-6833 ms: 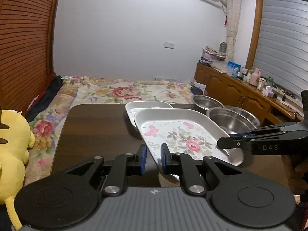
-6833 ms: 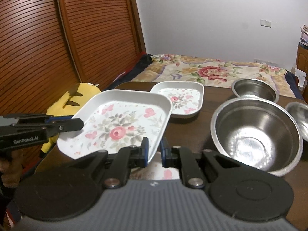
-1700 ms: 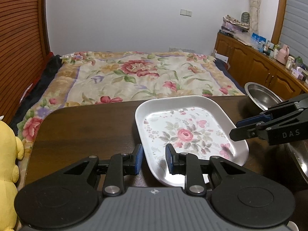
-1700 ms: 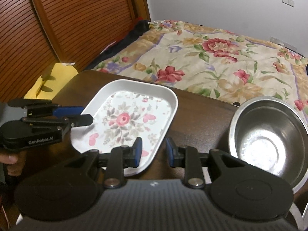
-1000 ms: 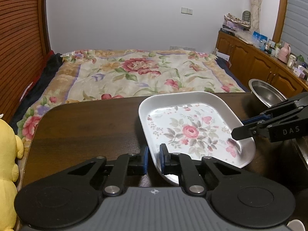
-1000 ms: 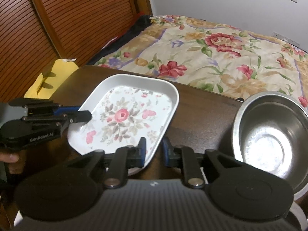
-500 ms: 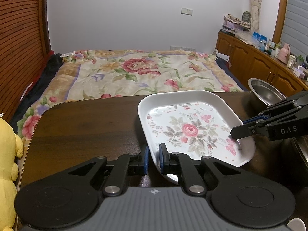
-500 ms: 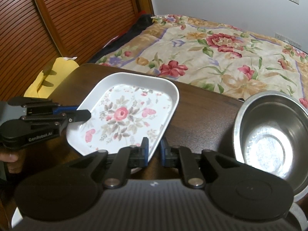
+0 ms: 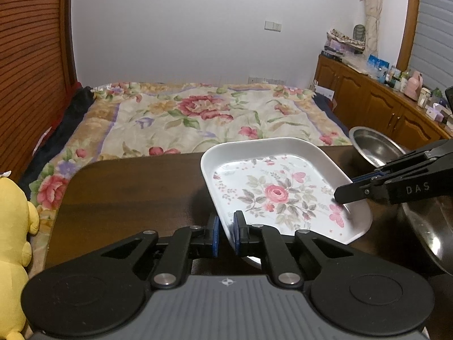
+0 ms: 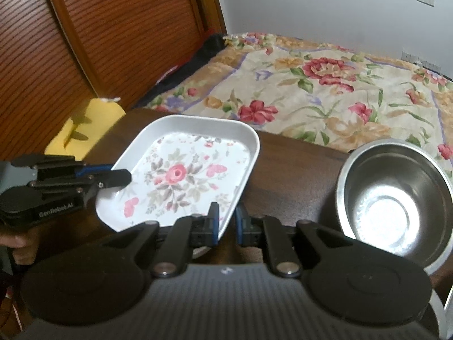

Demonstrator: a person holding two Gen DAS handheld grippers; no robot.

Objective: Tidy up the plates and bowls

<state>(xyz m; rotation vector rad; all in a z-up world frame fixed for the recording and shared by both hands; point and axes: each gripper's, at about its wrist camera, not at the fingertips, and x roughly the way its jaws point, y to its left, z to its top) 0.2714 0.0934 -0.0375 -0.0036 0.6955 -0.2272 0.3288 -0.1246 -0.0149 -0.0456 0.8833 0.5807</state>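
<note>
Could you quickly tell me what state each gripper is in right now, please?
Left gripper: shut on the floral plate, at its near edge.
Right gripper: shut on the same floral plate, at its opposite edge.

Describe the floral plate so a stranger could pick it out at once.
On the dark wooden table at the foot of the flowered bed, find the floral plate, gripped at opposite edges by the left gripper and right gripper. It is white and squarish with a pink rose, unlike the round steel bowls beside it.

white wall | floral bed | slatted wood doors | wood cabinets
</note>
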